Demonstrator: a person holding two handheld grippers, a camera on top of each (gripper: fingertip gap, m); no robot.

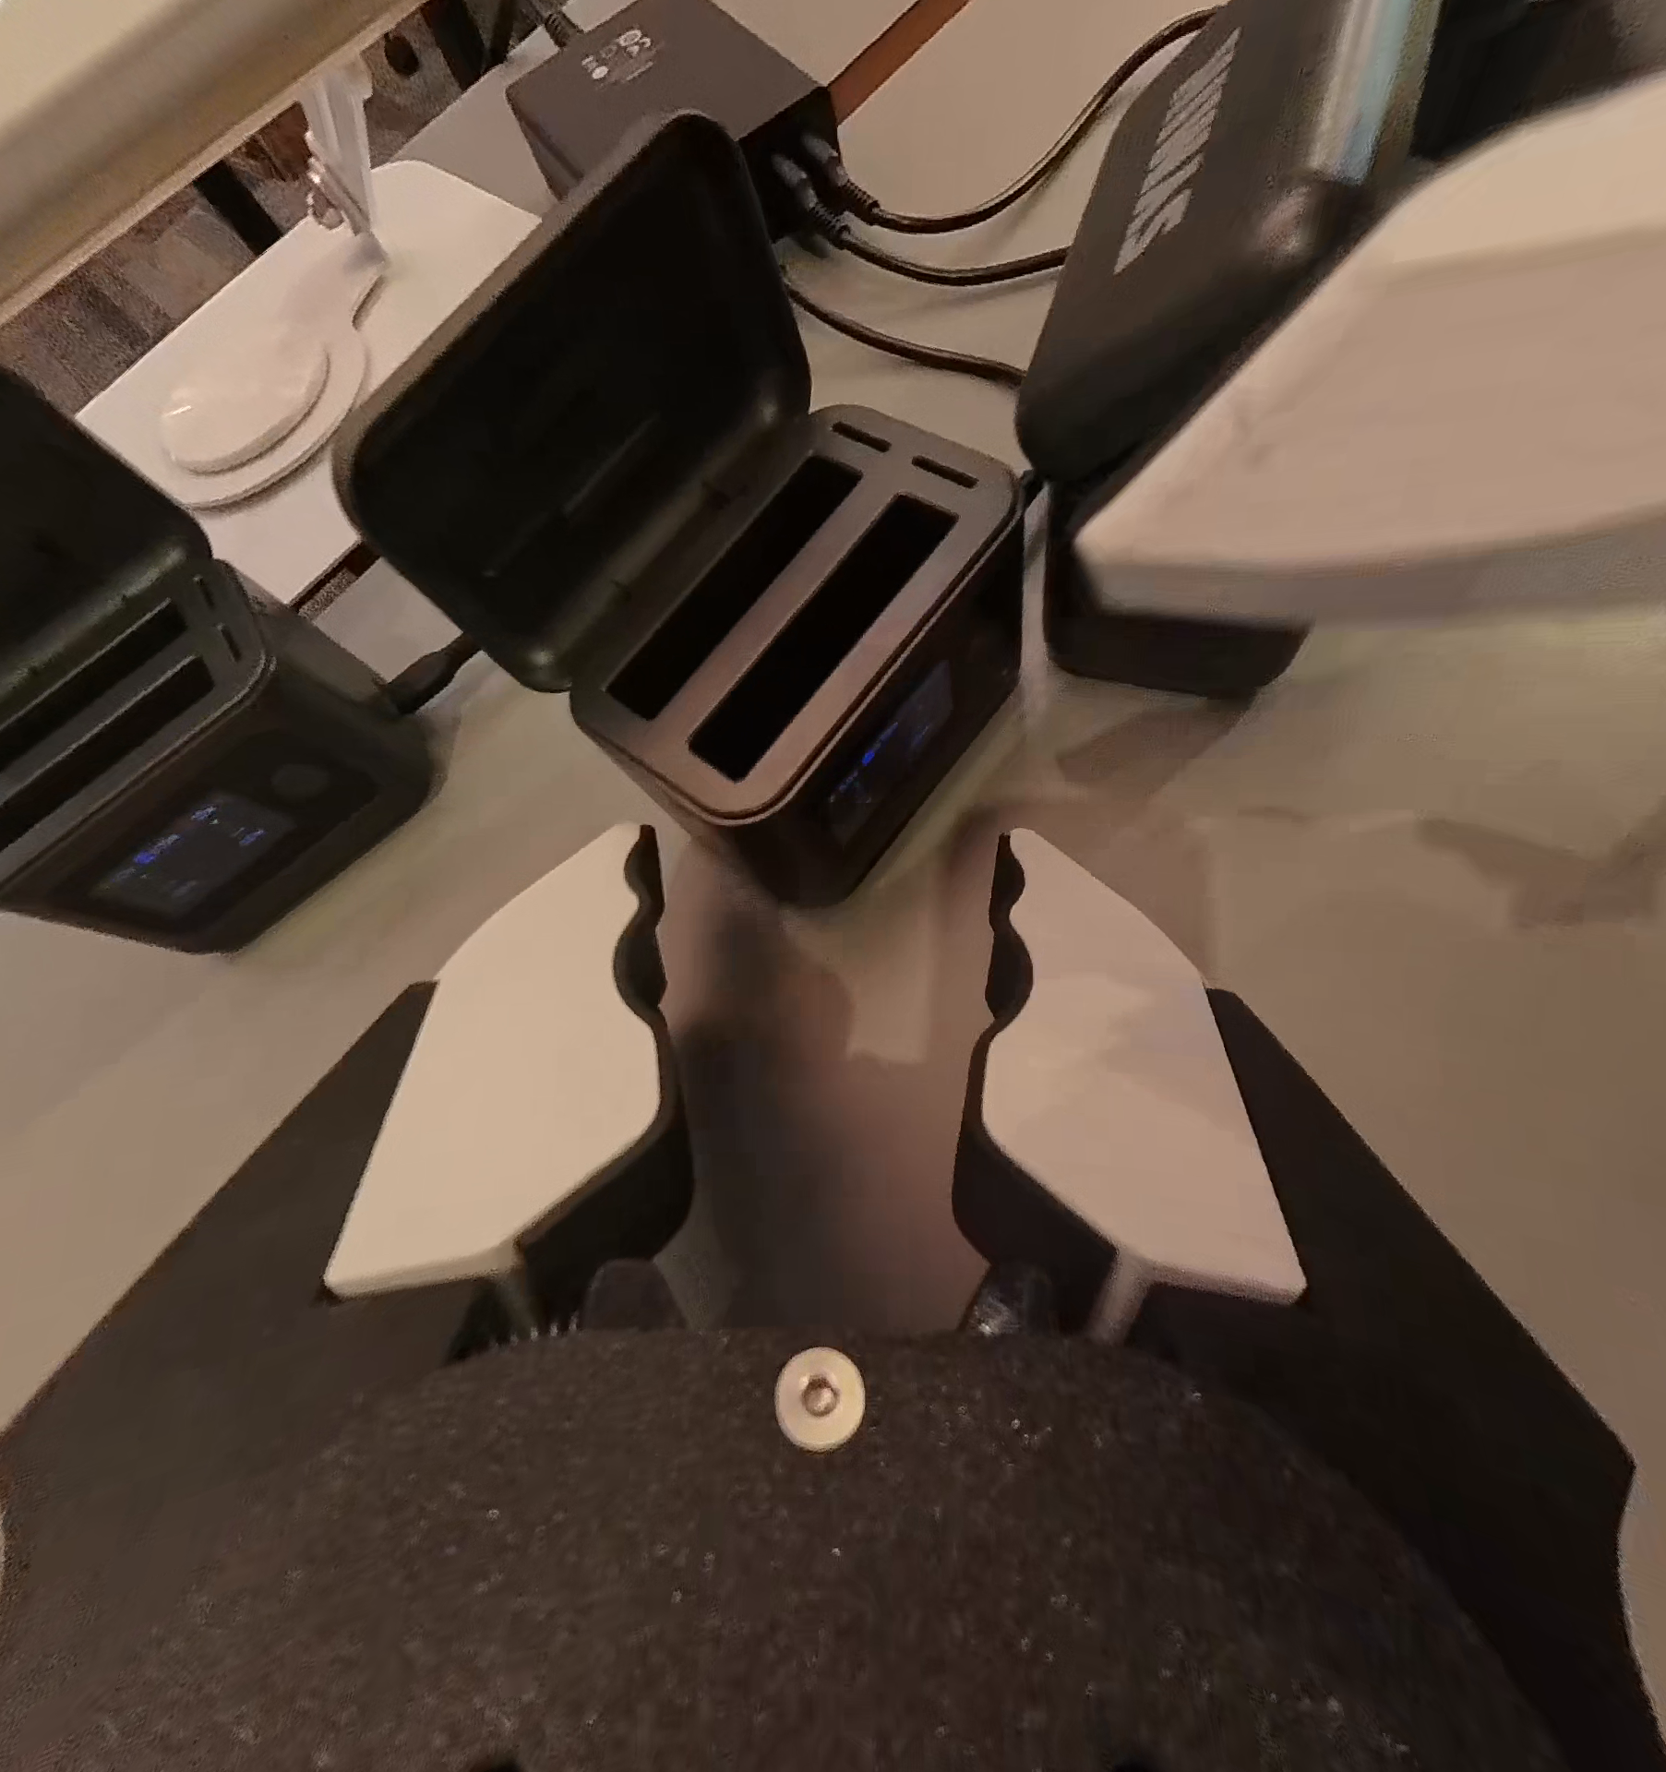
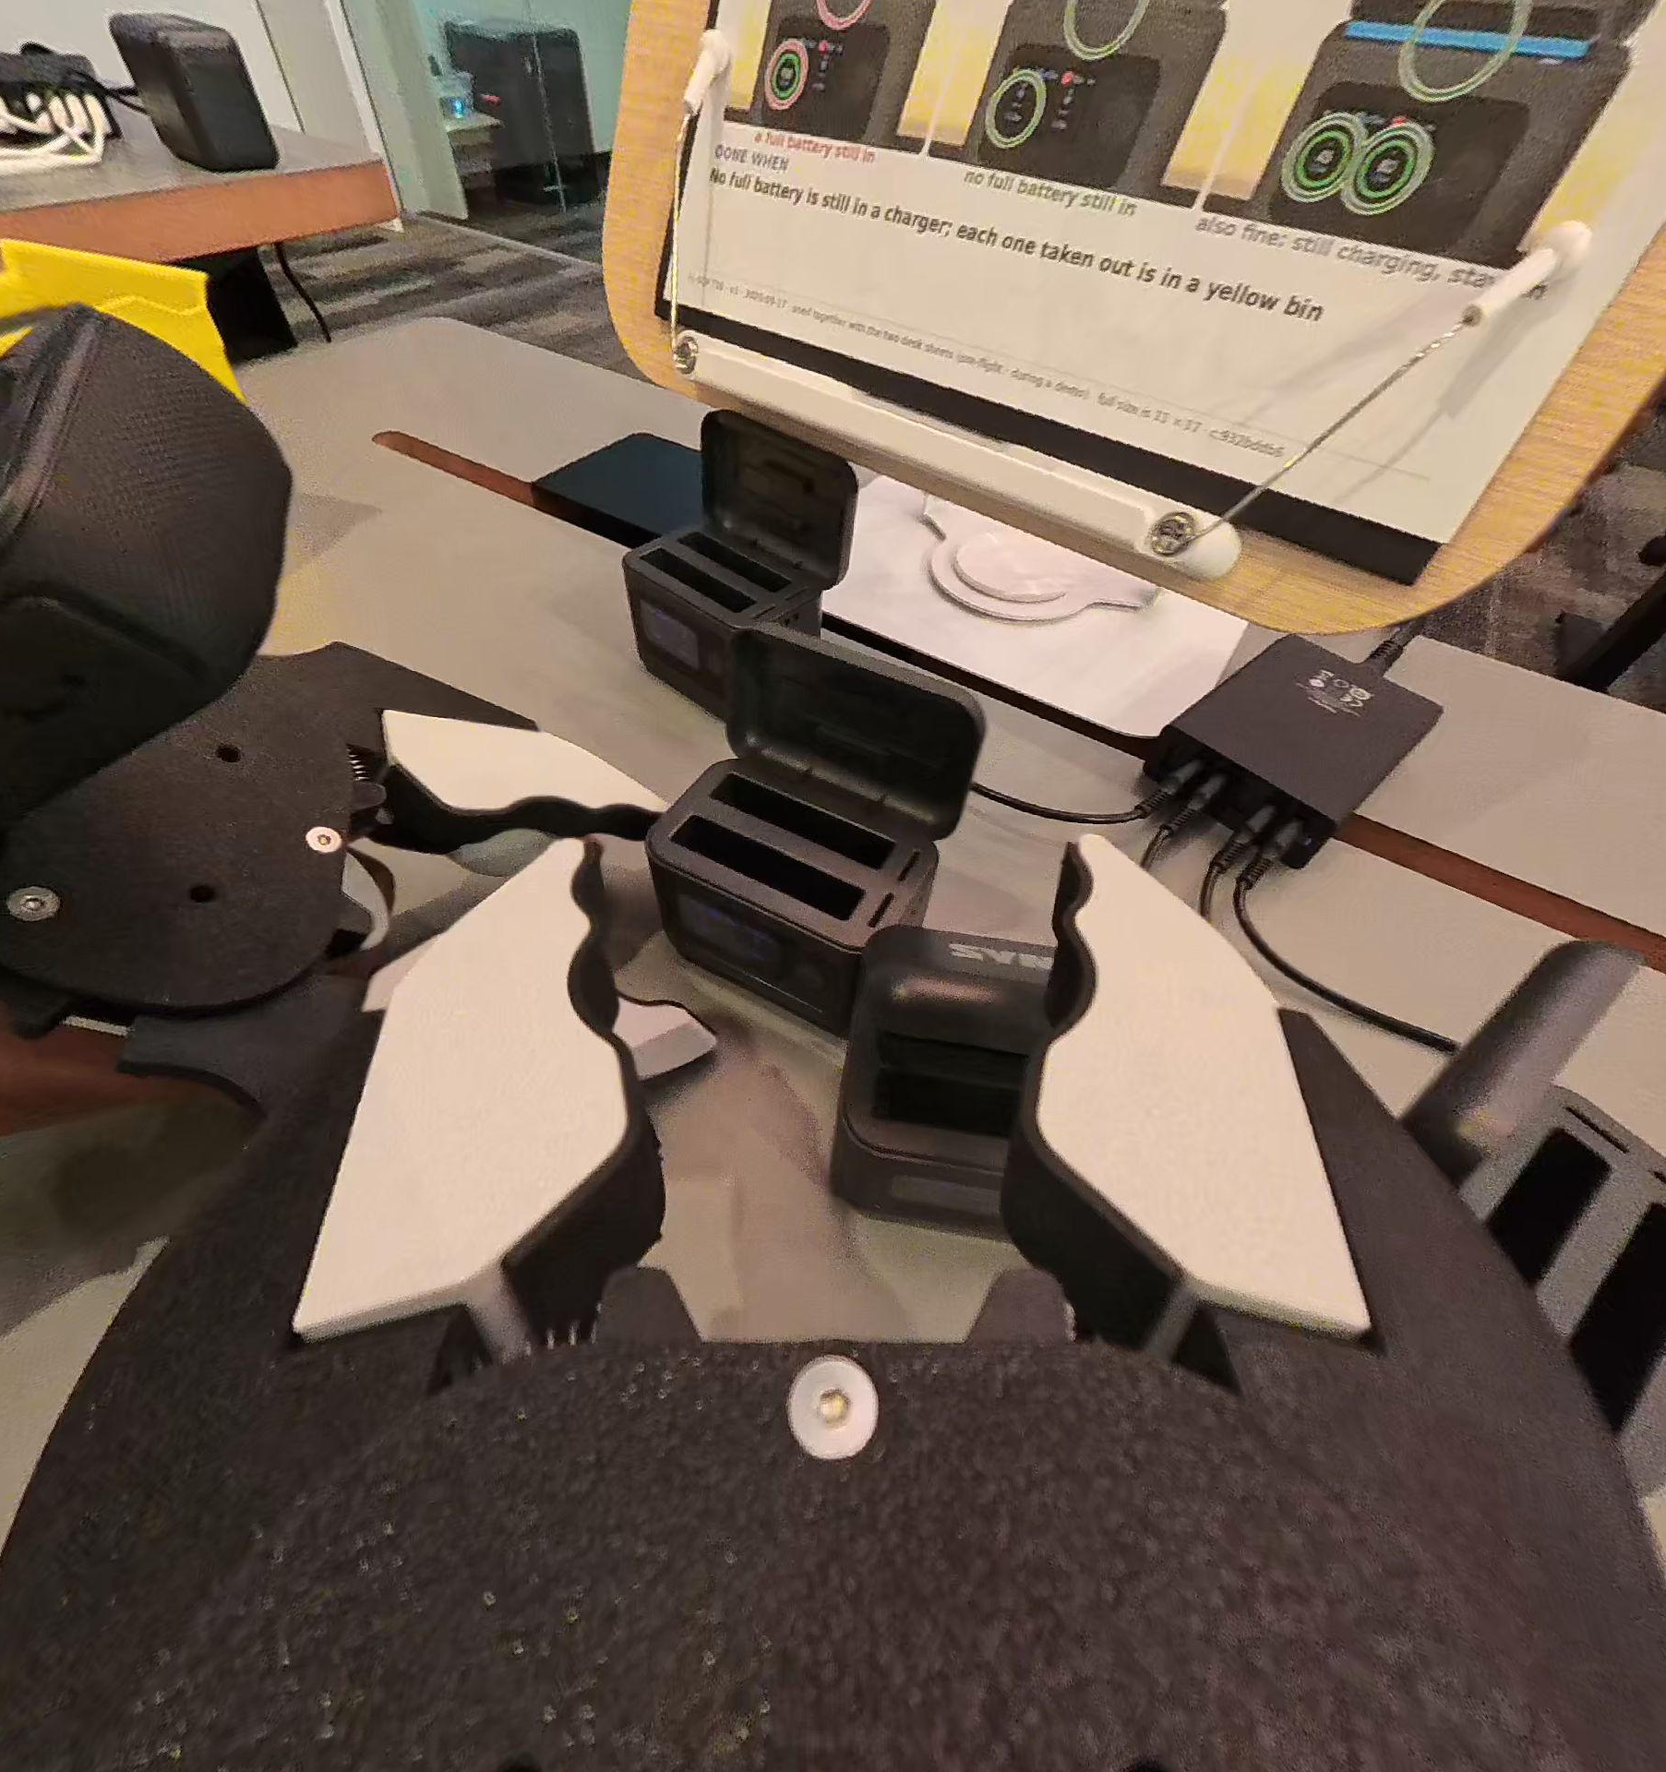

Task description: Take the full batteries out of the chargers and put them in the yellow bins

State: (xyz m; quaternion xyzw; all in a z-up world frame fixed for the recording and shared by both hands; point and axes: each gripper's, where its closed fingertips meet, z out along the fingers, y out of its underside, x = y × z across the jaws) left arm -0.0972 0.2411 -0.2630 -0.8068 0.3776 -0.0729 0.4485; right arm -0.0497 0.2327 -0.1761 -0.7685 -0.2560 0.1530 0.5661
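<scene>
Left wrist view
Left gripper: fingers apart, nothing between them, hovering above the grey table just short of the middle charger.
Middle charger: black box, lid hinged back and upright, both long slots dark and seemingly empty; a small blue-lit screen on its front face.
Left charger: lid also up, two slots that look empty, screen glowing blue.
Third charger: only its raised lid and a part of its body show, partly behind a white finger of the other gripper.
Batteries: none visible in this view.

Right wrist view
Right gripper: fingers spread, holding nothing, framing the nearest charger.
Nearest charger: lid tilted open over it, so I cannot tell whether its slots hold a battery.
Yellow bin: only a corner shows at far left, behind the left gripper's body, well apart from the chargers.
Power hub: black, cables running from it toward the chargers.
Instruction sheet: on a stand behind the chargers.

Risks
Crowding: both grippers are near one charger and could knock together.
Lid: the half-raised lid may block a finger or snap shut.
Cables: tugging a charger could drag its lead.
Wrong pick: a battery not yet full could be pulled if the screen goes unread.
</scene>
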